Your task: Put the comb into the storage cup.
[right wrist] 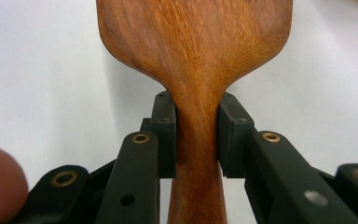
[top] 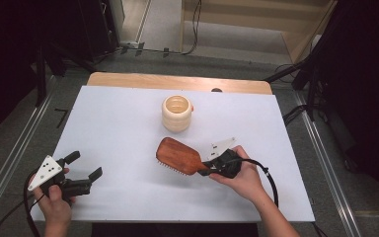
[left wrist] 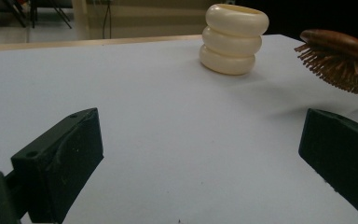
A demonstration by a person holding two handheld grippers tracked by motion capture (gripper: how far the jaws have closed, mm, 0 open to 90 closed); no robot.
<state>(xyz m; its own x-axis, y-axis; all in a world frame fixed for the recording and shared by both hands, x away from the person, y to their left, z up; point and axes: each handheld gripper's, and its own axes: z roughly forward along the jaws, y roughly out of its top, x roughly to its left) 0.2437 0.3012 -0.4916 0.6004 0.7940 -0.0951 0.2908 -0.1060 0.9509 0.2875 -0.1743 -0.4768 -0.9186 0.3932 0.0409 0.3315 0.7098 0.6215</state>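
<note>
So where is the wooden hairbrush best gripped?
At the narrow neck of the hairbrush, coming from the handle end as the right gripper does: its jaws close across the slim handle, while the paddle head is too wide and bristled underneath.

Both my hands low over the table, one gripper idle, one clamped.

My left gripper (top: 85,169) hovered near the front left edge, jaws spread wide with nothing between them. My right gripper (top: 206,167) pointed left, its jaws pressed on the hairbrush (top: 179,156) handle.
</note>
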